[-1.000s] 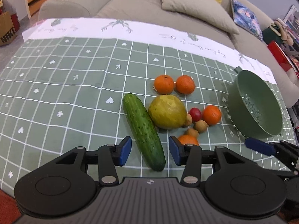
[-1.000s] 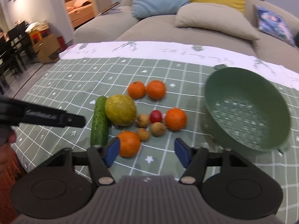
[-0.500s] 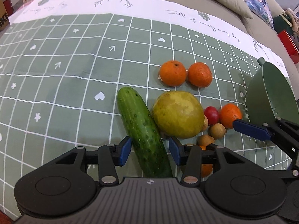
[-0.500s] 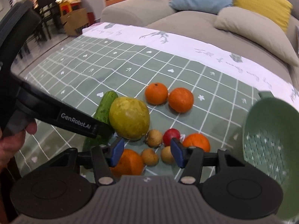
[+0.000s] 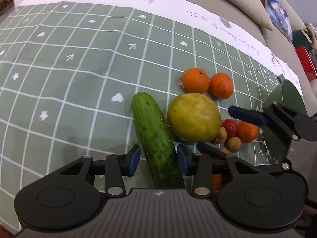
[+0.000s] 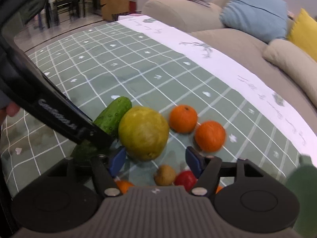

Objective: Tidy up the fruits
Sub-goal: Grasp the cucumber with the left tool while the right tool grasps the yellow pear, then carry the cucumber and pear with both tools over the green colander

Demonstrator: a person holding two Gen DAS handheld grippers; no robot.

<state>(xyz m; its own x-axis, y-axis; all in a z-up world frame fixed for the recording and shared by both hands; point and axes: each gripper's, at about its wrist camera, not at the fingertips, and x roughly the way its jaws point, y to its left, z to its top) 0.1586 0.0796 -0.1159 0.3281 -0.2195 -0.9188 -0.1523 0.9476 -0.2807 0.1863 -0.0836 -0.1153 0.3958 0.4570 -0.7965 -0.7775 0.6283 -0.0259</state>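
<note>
The cucumber lies on the tabletop between the left gripper's closing, not yet touching fingers, while only the right view shows the right gripper, fingers widening, open before the yellow-green fruit.

Both wrist cameras look steeply down, close over the tablecloth, sharing the cucumber, yellow fruit and two oranges from opposite sides.
</note>
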